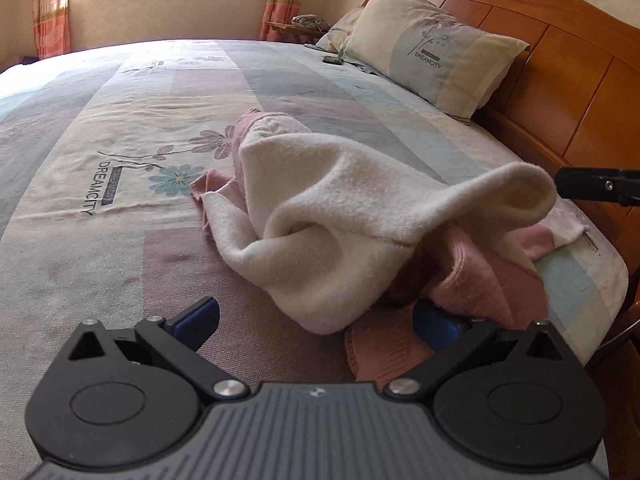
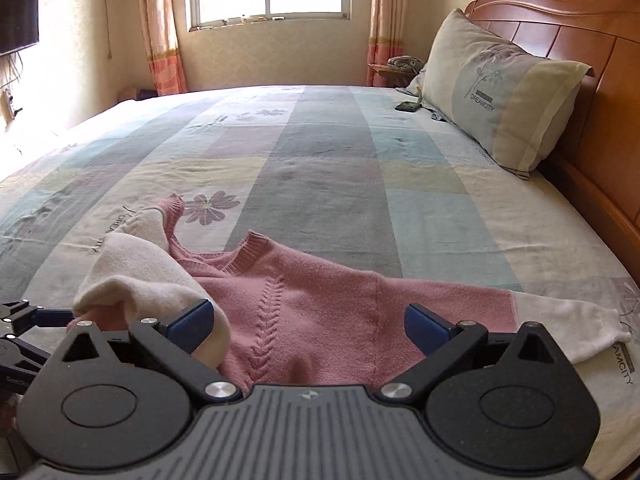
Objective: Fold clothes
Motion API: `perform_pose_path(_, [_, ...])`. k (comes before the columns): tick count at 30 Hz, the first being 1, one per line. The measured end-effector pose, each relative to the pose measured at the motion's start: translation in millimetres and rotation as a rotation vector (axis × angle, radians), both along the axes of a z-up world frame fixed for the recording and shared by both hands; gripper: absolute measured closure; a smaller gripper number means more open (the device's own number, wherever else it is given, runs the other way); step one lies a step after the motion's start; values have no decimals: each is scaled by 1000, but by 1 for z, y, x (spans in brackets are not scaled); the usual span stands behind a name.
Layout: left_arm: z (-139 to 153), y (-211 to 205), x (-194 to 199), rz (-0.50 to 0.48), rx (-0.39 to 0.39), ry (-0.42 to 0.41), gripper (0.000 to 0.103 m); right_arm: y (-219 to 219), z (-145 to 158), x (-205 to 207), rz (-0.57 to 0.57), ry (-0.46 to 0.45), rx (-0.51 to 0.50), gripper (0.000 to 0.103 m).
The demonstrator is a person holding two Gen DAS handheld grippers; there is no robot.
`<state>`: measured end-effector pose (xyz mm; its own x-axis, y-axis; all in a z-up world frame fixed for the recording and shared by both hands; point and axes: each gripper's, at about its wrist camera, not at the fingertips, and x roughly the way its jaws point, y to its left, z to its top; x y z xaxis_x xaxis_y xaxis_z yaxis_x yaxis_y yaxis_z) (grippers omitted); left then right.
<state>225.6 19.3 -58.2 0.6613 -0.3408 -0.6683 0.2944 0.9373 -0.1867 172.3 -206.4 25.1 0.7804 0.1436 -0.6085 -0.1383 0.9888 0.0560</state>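
We are seeing the sweater (image 2: 320,312) lying on the bed (image 2: 320,160), the pillow (image 2: 504,92) leaning against the headboard (image 2: 608,80) behind it on the right.

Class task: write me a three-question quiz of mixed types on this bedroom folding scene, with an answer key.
1. True or false: the left hand-held gripper is clamped shut on the pink and cream sweater.
2. Multiple choice: the pillow leans against A) the window, B) the wooden headboard, C) a chair.
3. Fill in: the sweater's body is pink and its sleeves end in ____.

Key: 1 false, its jaws stand wide open; 2 B; 3 cream.
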Motion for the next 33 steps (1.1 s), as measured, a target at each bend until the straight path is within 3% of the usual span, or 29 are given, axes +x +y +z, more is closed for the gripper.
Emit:
perform_pose_path(3, [0,4,-2,18,19,-10,1,34,0,3,170,0,29,0])
perform_pose_path(5, [0,8,-2,68,37,-20,1,57,-14,12,203,37,-50,0])
perform_pose_path(8, [-2,19,1,137,32,-35,1,65,-40,22,136,81,-157,0])
perform_pose_path(12, [-7,22,13,149,-68,-39,1,32,-54,28,21,114,-81,0])
perform_pose_path(14, [-10,13,18,146,-70,-71,1,14,-57,29,-37,122,-53,0])
perform_pose_path(18, [-12,-3,27,235,83,-114,0,0,-61,26,-77,129,-25,0])
perform_pose_path(22, [4,14,26,383,245,-197,0,8,-58,21,-35,105,-23,0])
perform_pose_path(25, [25,36,27,442,342,-265,0,21,-54,19,5,93,-8,0])
perform_pose_path(29, [54,68,30,490,400,-302,0,52,-46,17,99,71,17,0])
perform_pose_path(33, [81,79,30,486,389,-347,0,81,-39,9,179,43,9,0])
